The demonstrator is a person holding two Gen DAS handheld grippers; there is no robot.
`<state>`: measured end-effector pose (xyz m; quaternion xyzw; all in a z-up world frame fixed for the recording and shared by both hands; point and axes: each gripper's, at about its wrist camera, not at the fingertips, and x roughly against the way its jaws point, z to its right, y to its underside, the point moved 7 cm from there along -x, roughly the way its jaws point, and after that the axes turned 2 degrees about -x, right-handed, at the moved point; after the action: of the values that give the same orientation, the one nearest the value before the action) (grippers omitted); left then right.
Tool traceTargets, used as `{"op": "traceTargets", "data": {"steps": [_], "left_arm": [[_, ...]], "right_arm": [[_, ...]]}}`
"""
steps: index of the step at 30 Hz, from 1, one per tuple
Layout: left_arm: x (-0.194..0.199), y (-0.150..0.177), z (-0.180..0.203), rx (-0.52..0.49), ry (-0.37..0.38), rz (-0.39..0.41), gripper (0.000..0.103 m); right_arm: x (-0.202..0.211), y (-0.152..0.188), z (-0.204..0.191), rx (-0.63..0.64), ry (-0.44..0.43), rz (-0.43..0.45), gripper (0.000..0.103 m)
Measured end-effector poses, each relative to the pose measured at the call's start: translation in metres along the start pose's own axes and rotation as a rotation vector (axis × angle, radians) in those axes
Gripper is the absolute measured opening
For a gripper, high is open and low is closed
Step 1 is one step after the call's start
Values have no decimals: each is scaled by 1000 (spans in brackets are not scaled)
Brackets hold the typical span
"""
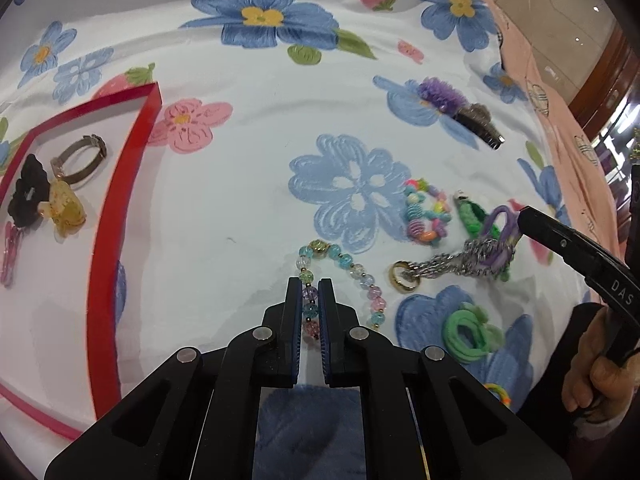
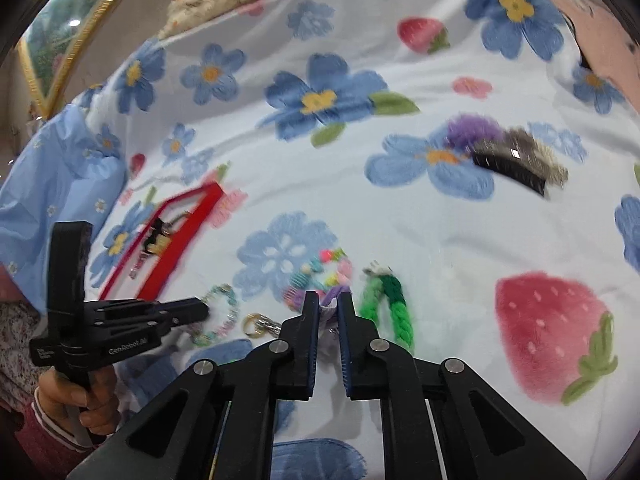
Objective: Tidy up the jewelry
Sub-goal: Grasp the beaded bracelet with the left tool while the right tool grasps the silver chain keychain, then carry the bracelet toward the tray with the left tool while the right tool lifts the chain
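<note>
We see the left gripper [image 1: 310, 284] with its jaws clenched on the pastel bead bracelet [image 1: 340, 258], whose beads run up between the blue pads while the rest of the loop curves away to the right on the floral blanket [image 1: 248, 184]. The right gripper [image 2: 329, 298] has its jaws pinched on a purple hair tie [image 2: 335, 294] that is tangled with a silver chain [image 1: 460, 262]; a gold ring [image 1: 403, 276] lies at the chain's left end. Just beside that cluster sit a colourful bead bracelet [image 1: 424, 216], a green braided cord [image 2: 390, 304] and, nearer the left wrist camera, a coiled green hair tie [image 1: 472, 334].

At the left lies a red-rimmed tray [image 1: 106, 240], well apart from the loose pieces. It holds a dark band ring [image 1: 82, 160], a black hair clip [image 1: 26, 192], a yellow claw clip [image 1: 66, 210] and a pink clip [image 1: 9, 256]. Farther back a purple fuzzy hair comb [image 1: 460, 114] rests on the blanket.
</note>
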<state>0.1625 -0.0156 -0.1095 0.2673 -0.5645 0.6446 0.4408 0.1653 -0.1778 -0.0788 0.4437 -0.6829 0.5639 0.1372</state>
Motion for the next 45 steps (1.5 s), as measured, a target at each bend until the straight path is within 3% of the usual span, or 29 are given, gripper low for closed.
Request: {"op": "traceTargets", "data": {"steps": [3, 5, 9, 14, 16, 18, 23, 25, 28, 33, 36, 39, 42, 45], "left_arm": [[11, -2, 2, -3, 5, 24, 6], [18, -2, 1, -4, 4, 38, 6], [30, -2, -3, 8, 1, 62, 6], [49, -4, -11, 27, 3, 105, 6], [56, -4, -13, 35, 12, 117, 6], [59, -3, -14, 42, 18, 123, 6], [64, 2, -15, 45, 22, 128, 6], [65, 4, -16, 46, 24, 127, 6], [66, 6, -18, 53, 26, 128, 6], [69, 7, -19, 58, 31, 133, 6], [71, 8, -21, 61, 29, 135, 6], [69, 8, -23, 69, 33, 133, 6], [69, 8, -25, 75, 35, 133, 6], [69, 9, -26, 77, 34, 129, 6]], "right_arm": [[7, -2, -16, 63, -32, 28, 4], [3, 1, -17, 86, 19, 15, 4], [1, 5, -8, 12, -1, -3, 4], [20, -4, -10, -7, -23, 59, 3], [31, -11, -18, -26, -108, 99, 3], [33, -13, -28, 0, -121, 100, 3], [10, -2, -25, 67, 89, 29, 4], [6, 4, -13, 81, 195, 16, 11], [7, 8, -9, 41, 139, 8, 13], [0, 12, -29, 84, 42, -20, 20], [0, 12, -36, 132, 86, -5, 24], [-8, 15, -47, 134, -38, -64, 22], [-23, 22, -47, 183, 18, -108, 24], [-47, 33, -39, 189, 48, -207, 31]]}}
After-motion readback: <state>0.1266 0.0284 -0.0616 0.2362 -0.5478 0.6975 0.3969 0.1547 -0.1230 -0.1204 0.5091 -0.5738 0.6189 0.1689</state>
